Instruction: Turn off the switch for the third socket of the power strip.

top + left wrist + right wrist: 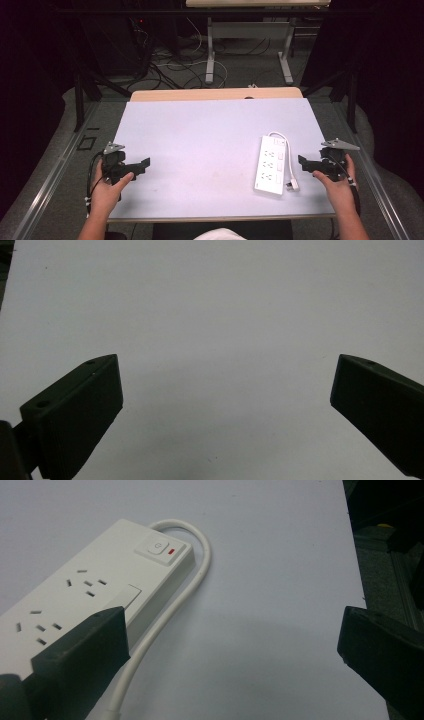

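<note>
Both tools spread and empty, right tool [306, 163] beside white power strip [270, 165], left tool [142, 165] well apart.

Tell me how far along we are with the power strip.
Done: nothing visible yet; the power strip lies flat on the table, its cable looped alongside. In hand: the right gripper sits open beside it, gripping nothing. The left gripper is open over bare table. Left: any grasp.
</note>
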`<state>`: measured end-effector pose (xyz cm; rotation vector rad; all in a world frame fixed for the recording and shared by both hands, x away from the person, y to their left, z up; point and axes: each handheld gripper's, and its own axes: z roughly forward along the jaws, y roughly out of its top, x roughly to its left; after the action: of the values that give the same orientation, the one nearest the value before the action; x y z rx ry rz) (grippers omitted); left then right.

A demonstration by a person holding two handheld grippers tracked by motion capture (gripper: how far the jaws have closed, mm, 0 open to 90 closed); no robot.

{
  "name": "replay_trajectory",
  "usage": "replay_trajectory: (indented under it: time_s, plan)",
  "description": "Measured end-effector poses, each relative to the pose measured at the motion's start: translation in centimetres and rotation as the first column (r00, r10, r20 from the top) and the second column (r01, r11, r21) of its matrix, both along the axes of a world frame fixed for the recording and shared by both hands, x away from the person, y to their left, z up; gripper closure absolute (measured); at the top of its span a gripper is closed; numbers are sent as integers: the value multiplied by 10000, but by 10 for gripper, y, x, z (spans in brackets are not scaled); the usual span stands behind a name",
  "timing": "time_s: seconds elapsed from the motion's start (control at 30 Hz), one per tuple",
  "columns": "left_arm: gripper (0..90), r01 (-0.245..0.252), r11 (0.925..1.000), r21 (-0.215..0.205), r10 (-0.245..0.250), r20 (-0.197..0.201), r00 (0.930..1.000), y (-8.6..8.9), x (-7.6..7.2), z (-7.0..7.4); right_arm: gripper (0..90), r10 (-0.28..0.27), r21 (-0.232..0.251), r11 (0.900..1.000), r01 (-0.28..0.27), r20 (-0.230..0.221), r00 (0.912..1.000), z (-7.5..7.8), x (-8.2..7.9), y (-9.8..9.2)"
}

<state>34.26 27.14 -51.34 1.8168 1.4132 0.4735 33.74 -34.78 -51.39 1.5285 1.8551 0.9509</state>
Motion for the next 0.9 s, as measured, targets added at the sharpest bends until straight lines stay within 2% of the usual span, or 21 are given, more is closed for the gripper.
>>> replay_trajectory:
  time_s: [0.17,0.3,0.4,0.43,0.53,0.57,0.73,0.87,0.9]
  plan:
    - [8,-104,9999,44,104,-6,9999,3,1,-3,0,-266,52,9996,265,110,9996,-8,3,-10]
    - [8,-111,9999,24,111,-46,9999,4,2,-5,0,-541,272,9982,538,107,9985,-12,4,-16]
    - [8,-178,9998,-12,178,36,9998,5,2,-6,0,-601,150,9981,600,74,9982,-14,4,-20]
    - [8,-145,9999,27,146,-26,9999,6,2,-5,0,-830,232,9963,827,145,9964,-16,5,-19]
    - [8,-176,9998,9,176,9,9998,6,2,-6,0,-830,127,9965,831,-45,9965,-18,6,-22]
    - [8,-180,9998,12,180,23,9998,7,2,-6,0,-876,49,9961,876,56,9961,-20,7,-23]
    - [8,-228,9997,11,228,38,9997,8,2,-7,0,-882,61,9961,883,-158,9960,-23,8,-23]
    - [8,-241,9997,27,241,35,9997,9,2,-8,0,-934,33,9956,934,-124,9956,-26,10,-22]
    - [8,-250,9997,16,250,37,9997,9,2,-8,0,-896,47,9960,898,-255,9957,-26,9,-23]
